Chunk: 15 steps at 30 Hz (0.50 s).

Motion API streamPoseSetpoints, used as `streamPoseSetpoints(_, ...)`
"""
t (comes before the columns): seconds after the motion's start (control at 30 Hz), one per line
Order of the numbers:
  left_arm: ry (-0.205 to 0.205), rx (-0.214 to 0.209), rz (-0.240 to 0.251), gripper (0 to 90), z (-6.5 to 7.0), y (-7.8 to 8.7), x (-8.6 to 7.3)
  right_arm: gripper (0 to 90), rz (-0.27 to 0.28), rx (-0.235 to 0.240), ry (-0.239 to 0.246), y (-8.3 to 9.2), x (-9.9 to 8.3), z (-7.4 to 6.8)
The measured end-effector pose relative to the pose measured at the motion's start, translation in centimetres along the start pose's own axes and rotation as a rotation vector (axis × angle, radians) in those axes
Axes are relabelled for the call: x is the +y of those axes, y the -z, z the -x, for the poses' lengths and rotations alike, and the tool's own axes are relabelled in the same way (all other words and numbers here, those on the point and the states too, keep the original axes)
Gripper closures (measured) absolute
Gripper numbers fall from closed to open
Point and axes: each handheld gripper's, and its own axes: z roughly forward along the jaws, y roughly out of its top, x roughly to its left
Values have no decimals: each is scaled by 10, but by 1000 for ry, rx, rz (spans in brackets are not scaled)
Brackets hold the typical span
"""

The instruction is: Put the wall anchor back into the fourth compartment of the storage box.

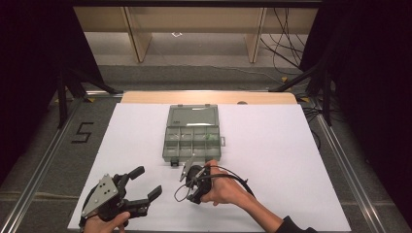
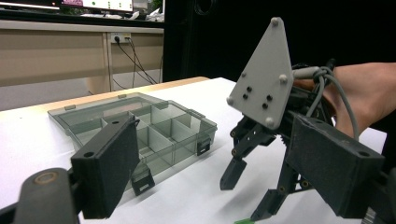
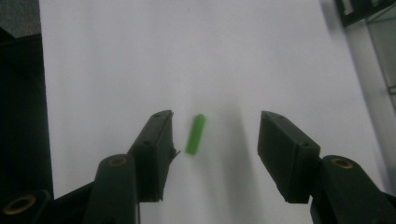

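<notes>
A small green stick (image 3: 195, 134) lies flat on the white table top, between the jaws of my right gripper (image 3: 215, 140). The jaws stand apart on either side of it and neither pad touches it. In the high view my right gripper (image 1: 193, 187) points down at the table just in front of a clear compartment box (image 1: 192, 133), whose lid is laid back. My left gripper (image 1: 147, 182) rests open near the table's front left with nothing in it. The left gripper view shows the right gripper (image 2: 250, 196) over the green stick (image 2: 243, 221).
The compartment box (image 2: 140, 126) has several small cells; one at its right holds small green bits (image 1: 211, 136). White table surface (image 1: 272, 160) extends to the right of the box. Dark stands and cables sit beyond the table's far corners.
</notes>
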Motion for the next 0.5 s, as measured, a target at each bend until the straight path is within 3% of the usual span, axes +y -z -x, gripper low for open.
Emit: streamPoseSetpoints(0.5,1,-1,0,158,1,0,0,719,-78,26,40,-15,1,-8)
